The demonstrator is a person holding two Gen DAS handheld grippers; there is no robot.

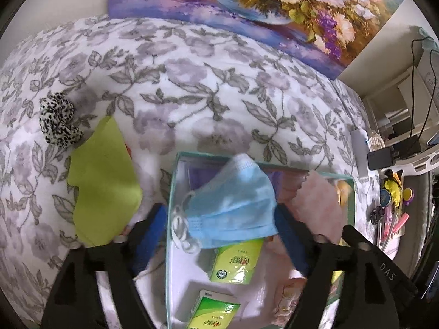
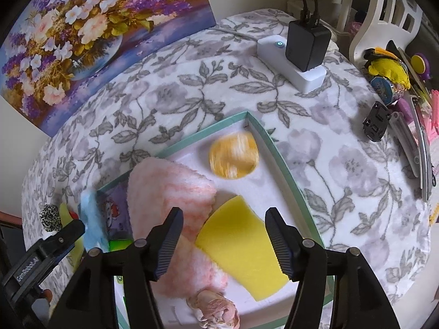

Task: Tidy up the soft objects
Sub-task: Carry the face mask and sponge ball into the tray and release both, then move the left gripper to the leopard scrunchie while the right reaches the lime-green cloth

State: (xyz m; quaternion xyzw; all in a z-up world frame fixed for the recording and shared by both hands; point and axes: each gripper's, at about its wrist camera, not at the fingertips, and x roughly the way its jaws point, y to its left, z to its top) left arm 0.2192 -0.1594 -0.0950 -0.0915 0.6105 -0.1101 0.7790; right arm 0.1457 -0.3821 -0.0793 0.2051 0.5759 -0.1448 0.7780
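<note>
- I am looking down through both wrist cameras at a bed covered by a grey floral blanket, with a teal-rimmed open box lying on it.
- My left gripper stands wide open over the left part of the box. A blue face mask sits between its fingers; its right edge lies against the right pad, its left side is clear of the left pad, so nothing is clamped.
- Under the mask, inside the box, lie two green tissue packs.
- My right gripper is partly open above the box, and its pads press on nothing.
- Below it lie a pink fluffy cloth and a yellow sponge, touching each other.
- A blurred round yellow pad is in the far corner of the box.
- Left of the box, on the blanket, lie a lime green cloth and, farther left, a black-and-white scrunchie.
- A flower painting leans at the far side.
</note>
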